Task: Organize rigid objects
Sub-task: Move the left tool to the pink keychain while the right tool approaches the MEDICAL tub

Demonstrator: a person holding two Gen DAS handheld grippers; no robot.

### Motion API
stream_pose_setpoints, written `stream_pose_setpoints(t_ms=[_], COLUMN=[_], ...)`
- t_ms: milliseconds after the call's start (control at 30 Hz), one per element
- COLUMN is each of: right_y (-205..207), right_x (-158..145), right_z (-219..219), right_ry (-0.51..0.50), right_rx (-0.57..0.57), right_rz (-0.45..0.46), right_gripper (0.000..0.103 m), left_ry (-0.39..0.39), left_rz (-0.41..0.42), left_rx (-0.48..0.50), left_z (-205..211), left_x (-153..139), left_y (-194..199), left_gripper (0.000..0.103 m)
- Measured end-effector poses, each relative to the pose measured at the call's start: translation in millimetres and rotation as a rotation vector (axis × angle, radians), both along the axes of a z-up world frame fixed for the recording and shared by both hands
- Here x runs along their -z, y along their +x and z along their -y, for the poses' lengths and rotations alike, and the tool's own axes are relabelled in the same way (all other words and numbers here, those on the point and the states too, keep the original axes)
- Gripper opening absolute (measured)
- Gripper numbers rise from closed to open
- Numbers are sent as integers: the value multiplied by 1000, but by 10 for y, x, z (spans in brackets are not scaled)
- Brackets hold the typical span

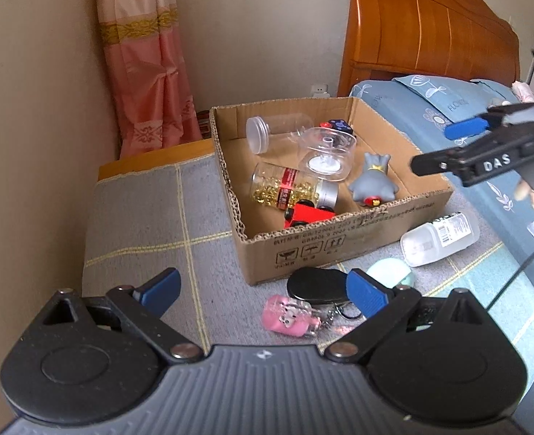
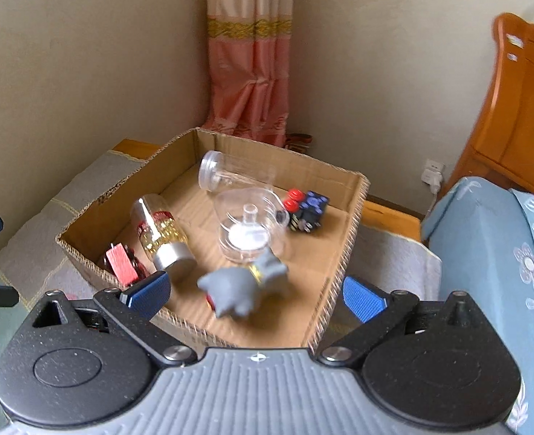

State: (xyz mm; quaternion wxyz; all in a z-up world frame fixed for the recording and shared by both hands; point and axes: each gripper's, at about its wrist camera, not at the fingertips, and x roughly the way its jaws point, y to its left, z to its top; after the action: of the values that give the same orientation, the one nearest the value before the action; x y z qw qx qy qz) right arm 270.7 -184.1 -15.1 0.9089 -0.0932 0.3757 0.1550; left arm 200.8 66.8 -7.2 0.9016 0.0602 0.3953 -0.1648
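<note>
A cardboard box holds a grey toy figure, a bottle of gold capsules, a red toy car, clear jars and a dark cube. My right gripper is open above the box, and the grey figure lies blurred on the box floor between its fingers, untouched. My left gripper is open over a pink keychain and a black disc in front of the box.
A white bottle and a pale green round thing lie on the checked cloth right of the box. A bed with blue bedding and a wooden headboard stands to the right. A pink curtain hangs behind.
</note>
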Motion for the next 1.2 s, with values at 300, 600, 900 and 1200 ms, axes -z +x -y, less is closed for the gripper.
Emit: stream_pose_setpoints(t_ms=[300, 600, 900, 1200], right_y=[-241, -433, -881, -1025], right_x=[309, 527, 631, 872], right_z=[268, 430, 382, -31], right_ry=[-31, 14, 77, 15], right_rx=[106, 160, 179, 213], right_rz=[0, -23, -52, -43], right_gripper=[103, 103, 103, 103], left_ry=[30, -26, -15, 22], left_rz=[27, 13, -7, -60], left_rx=[-31, -57, -51, -8], left_z=[48, 36, 42, 62], left_x=[55, 120, 282, 562], left_y=[-229, -323, -365, -373], left_gripper=[98, 98, 98, 98])
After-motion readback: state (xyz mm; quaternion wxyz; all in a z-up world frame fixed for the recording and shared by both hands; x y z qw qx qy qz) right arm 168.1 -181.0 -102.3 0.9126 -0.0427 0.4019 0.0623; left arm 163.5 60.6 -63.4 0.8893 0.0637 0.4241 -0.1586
